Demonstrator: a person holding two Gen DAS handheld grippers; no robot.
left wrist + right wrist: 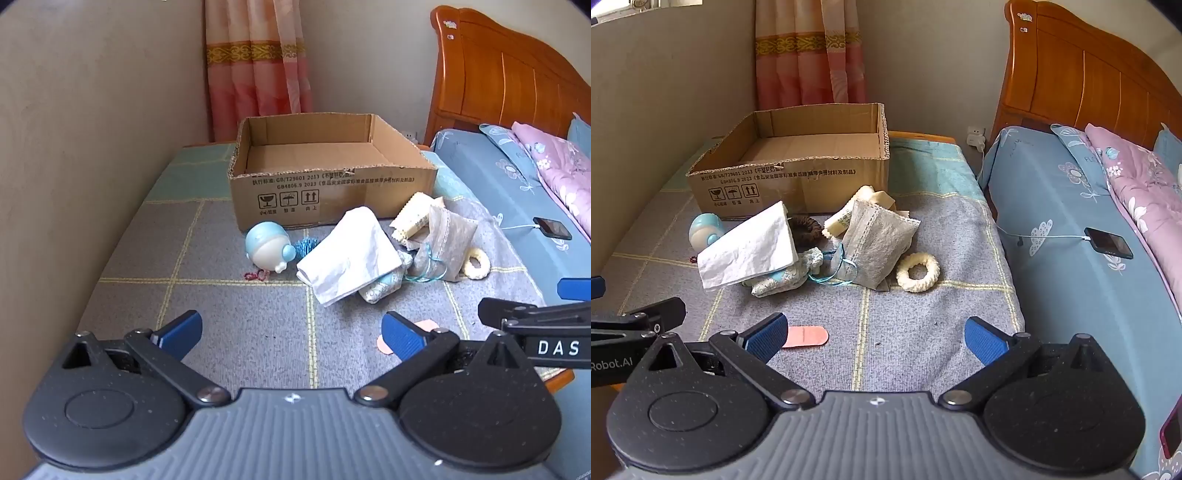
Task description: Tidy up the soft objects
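Observation:
An open cardboard box [325,177] [798,170] stands empty at the far end of a grey checked mat [240,325] [905,332]. In front of it lies a heap of soft items: a white folded cloth [349,256] [750,247], a grey sachet pouch [445,240] [882,240], a cream knitted ring [476,263] [918,272], a brown scrunchie [807,230] and a blue-white round toy [267,246] [703,232]. A pink strip [806,336] lies nearer. My left gripper [291,334] and right gripper [875,338] hover open short of the heap, both with nothing between the fingers.
A wall runs along the mat's left side, with a pink curtain [255,66] behind the box. To the right is a bed with a blue sheet [1071,229], a pink quilt [1145,192], a wooden headboard [1082,77] and a phone [1108,242] on a charging cable.

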